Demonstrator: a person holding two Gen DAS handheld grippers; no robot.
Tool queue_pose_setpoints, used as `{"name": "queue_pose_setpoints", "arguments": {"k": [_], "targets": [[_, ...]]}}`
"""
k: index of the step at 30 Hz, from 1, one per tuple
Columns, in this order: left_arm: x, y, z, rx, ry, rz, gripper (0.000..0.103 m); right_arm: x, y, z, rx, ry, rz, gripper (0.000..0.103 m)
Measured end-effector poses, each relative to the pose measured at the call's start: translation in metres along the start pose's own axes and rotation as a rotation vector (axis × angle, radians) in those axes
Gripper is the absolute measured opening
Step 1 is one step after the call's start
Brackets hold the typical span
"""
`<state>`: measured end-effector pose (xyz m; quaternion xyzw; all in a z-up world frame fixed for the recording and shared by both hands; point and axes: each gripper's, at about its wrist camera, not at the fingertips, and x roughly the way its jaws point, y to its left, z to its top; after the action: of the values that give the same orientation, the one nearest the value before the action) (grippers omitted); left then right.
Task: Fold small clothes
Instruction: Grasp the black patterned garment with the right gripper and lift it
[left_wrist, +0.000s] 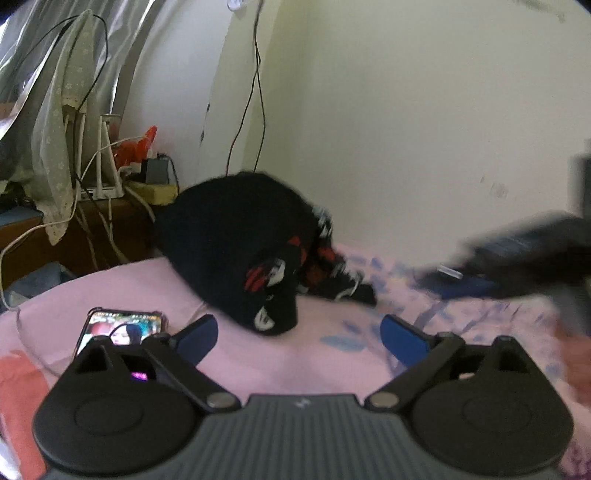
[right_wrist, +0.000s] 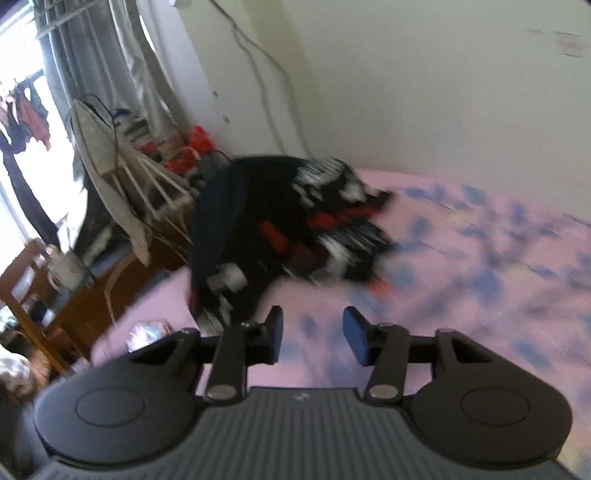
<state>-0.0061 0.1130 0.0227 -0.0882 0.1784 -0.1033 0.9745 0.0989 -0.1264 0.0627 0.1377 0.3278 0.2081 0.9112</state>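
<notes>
A crumpled heap of black clothing with red and white printed patches lies on a bed covered by a pink sheet with a blue leaf print, close to the pale wall at the far side of the bed. Both views are blurred, so single garments in the heap cannot be told apart.

The left gripper hangs over the sheet just short of the heap. Its blue-padded fingers stand wide apart with only bare sheet between them. The right gripper also hangs over the sheet on the near side of the heap; its fingers are partly parted, narrower than the left pair, and grip nothing. In the left wrist view it shows as a dark blurred shape at the right edge.

A smartphone with a lit screen lies flat on the sheet to the left of the left gripper, with a thin cable running to it.

Beside the bed stands a brown wooden surface crowded with white cables, a white router with upright antennas and red packets. A white cup stands on it in the right wrist view; its contents are not visible. A pale flowered cloth hangs there too.
</notes>
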Motion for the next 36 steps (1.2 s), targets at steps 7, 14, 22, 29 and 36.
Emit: {"name": "queue_pose_setpoints", "arguments": {"k": [7,14,22,29,36], "targets": [[0.001,0.006,-0.001,-0.022,0.017,-0.056,0.100,0.099,-0.001,0.070,0.140,-0.027,-0.005,0.073],[0.002,0.012,-0.002,-0.052,0.021,-0.080,0.101,0.161,-0.015,0.093,0.176,-0.012,-0.106,0.006],[-0.003,0.017,-0.002,-0.075,-0.014,-0.077,0.103,0.050,-0.026,0.114,0.168,-0.256,-0.017,0.004],[-0.010,0.021,-0.002,-0.079,-0.053,-0.143,0.103,-0.147,-0.049,0.078,0.097,-0.448,-0.121,0.004],[-0.001,0.016,0.011,-0.085,0.021,-0.208,0.103,-0.335,-0.071,-0.021,0.112,-0.599,-0.425,0.005]]}}
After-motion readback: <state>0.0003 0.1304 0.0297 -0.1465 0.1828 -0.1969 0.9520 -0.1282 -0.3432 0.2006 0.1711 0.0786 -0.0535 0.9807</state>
